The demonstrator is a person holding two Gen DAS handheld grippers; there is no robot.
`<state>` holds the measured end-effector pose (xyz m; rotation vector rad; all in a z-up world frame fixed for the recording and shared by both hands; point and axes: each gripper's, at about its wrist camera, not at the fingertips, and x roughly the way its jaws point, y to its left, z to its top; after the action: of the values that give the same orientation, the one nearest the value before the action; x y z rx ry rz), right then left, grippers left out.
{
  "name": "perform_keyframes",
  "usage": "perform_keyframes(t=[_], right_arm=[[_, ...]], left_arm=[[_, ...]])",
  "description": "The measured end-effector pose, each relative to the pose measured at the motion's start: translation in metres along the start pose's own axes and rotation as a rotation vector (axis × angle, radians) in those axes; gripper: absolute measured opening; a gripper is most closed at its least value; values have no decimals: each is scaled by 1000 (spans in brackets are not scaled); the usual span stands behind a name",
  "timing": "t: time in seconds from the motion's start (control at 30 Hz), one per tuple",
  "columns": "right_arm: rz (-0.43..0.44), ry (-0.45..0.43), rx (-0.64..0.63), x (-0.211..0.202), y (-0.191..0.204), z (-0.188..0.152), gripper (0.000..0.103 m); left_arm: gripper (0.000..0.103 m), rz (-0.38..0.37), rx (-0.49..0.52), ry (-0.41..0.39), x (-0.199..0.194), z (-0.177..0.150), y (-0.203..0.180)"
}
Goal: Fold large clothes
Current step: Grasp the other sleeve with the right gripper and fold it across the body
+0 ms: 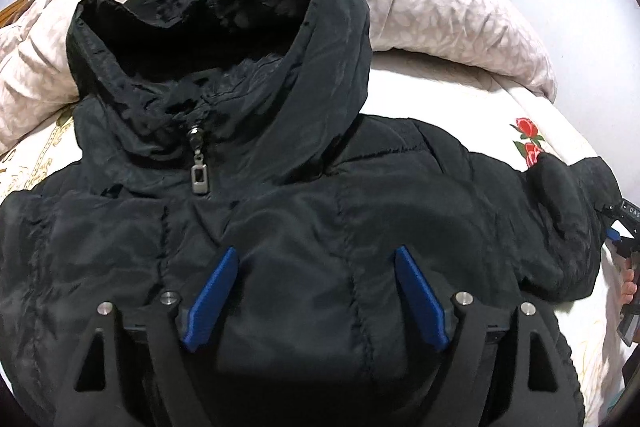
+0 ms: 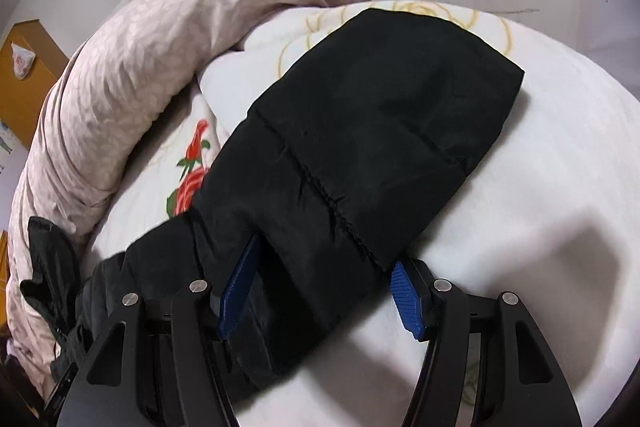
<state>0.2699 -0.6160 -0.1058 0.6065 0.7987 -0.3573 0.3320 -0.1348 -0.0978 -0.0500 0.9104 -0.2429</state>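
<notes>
1. The left gripper (image 1: 316, 255) hangs over the chest of the black hooded jacket (image 1: 280, 227), its jaws spread wide with puffy fabric showing between the blue fingers (image 1: 210, 301) — whether they press into the cloth or only hover above it, I cannot tell.
2. Ahead of those jaws the zipper pull (image 1: 200, 173) sits at a closed collar, and beyond it the hood (image 1: 224, 27) stands up, open and unflattened, against the pink quilt (image 1: 440, 3).
3. The jacket lies front-up and spread across the bed (image 1: 460, 95); no fold shows in the body, so the task looks barely begun.
4. The right gripper (image 2: 322, 263) has its jaws wide too — the sleeve (image 2: 360, 131) runs from between them straight ahead, stretched out flat over the white flowered sheet (image 2: 540, 187) with its cuff at the far end.
5. The left blue finger of this gripper sits partly tucked into the sleeve's cloth; the right one lies just outside the sleeve's edge, so nothing seems clamped.
6. Left to do, by my reckoning: bring both sleeves in over the chest, lay the hood down, then fold the body.
</notes>
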Motion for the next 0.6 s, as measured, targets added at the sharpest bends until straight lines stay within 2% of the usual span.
perform_keyframes(t=[0.03,0.07,0.13,0.37,0.6], right_arm=[[-5,-4,-6,-1,1,1,36],[-4,-7,-11,-3,3,4,24],[0,-19,-33,-13,11,8,17],[51,-112,-105,-78,54,13,12],[153,-199,-216,-159,129,-8,11]], left_arm=[[82,0,0,-1,1,2,-1],[82,1,0,0,1,3,-3],[82,-6,-4,4,-3,7,-4],[82,-16,-12,-29,-49,11,1],[82,12,-16,-62,-110,4,22]])
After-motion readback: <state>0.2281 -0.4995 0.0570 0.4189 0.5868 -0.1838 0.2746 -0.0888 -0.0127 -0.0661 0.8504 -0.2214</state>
